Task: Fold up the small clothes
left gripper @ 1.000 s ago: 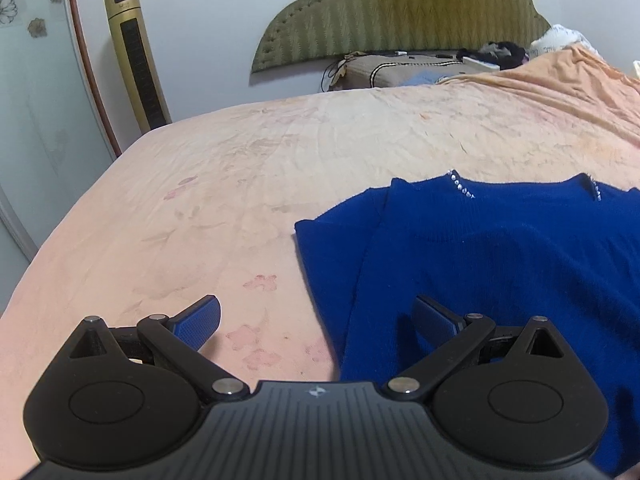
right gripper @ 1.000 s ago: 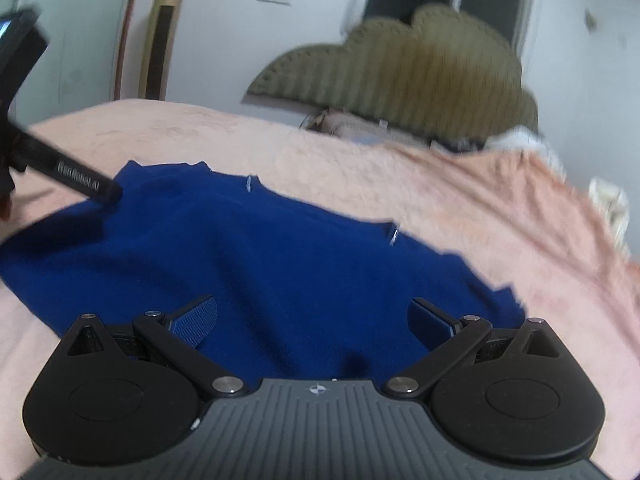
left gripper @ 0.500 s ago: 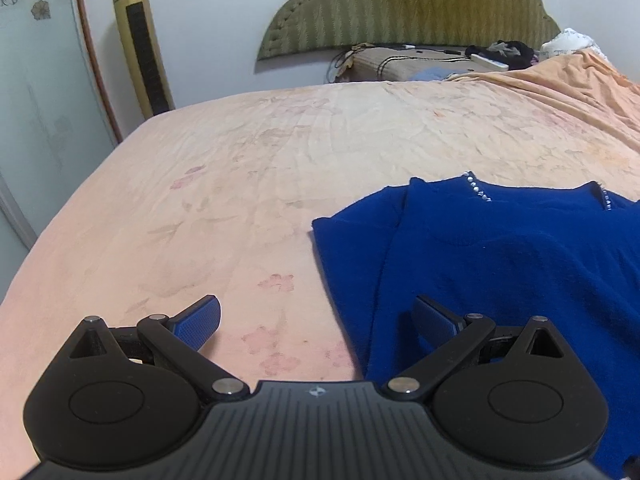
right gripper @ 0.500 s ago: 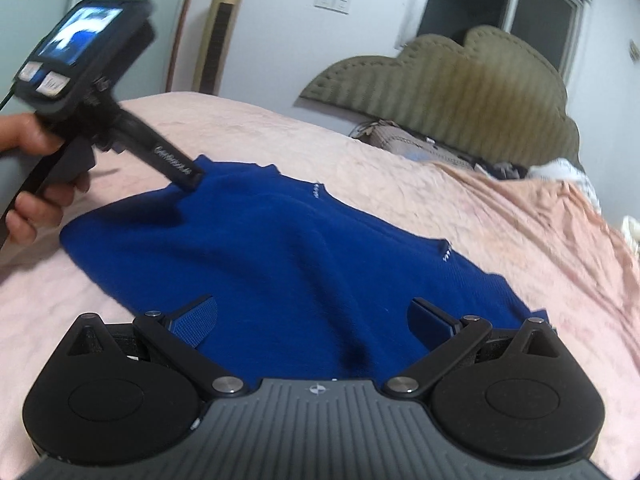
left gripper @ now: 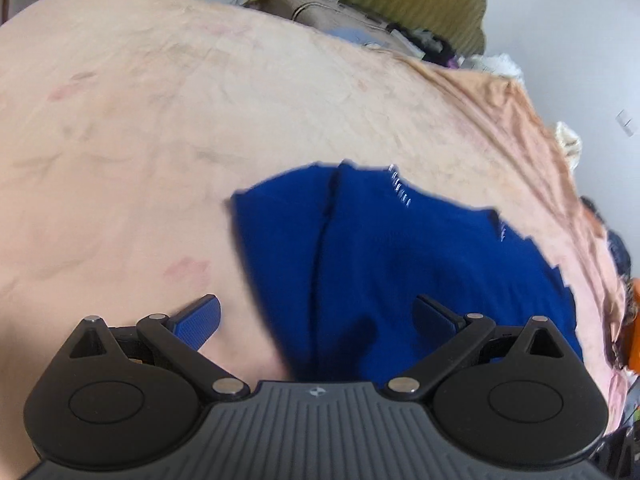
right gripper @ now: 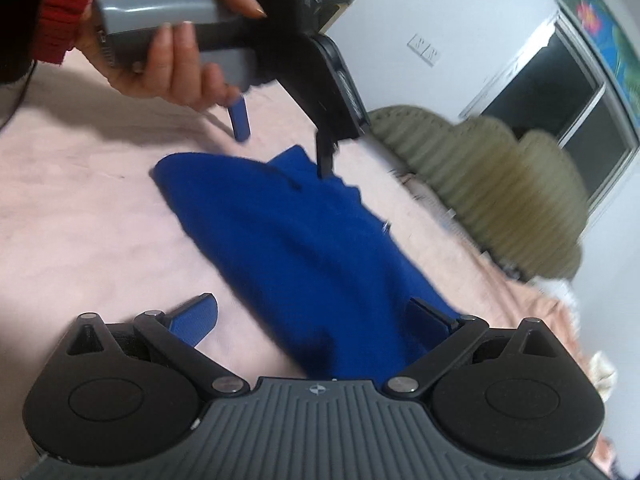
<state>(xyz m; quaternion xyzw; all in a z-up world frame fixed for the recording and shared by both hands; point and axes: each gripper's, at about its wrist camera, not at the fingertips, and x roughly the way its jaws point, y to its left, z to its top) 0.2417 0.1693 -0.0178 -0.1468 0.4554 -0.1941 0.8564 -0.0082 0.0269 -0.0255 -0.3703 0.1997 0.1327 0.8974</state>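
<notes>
A royal-blue knit sweater [left gripper: 400,264] lies flat on the pink bedsheet [left gripper: 140,140], with small white beads at its neckline; it also shows in the right wrist view [right gripper: 304,248]. My left gripper [left gripper: 316,316] is open and empty, hovering over the sweater's near left edge. In the right wrist view the left gripper [right gripper: 280,136] hangs open above the sweater's far corner, held by a hand in a red sleeve. My right gripper [right gripper: 312,316] is open and empty above the sweater's near end.
A green padded headboard [right gripper: 500,176] and pillows [left gripper: 340,16] stand at the far end of the bed. A peach blanket [left gripper: 520,120] covers the bed's right side. A dark window [right gripper: 560,88] is on the wall.
Both grippers have tilted and swung over the sweater. The left gripper has come closer to the right one and now hangs over the sweater's far corner. Both stay open.
</notes>
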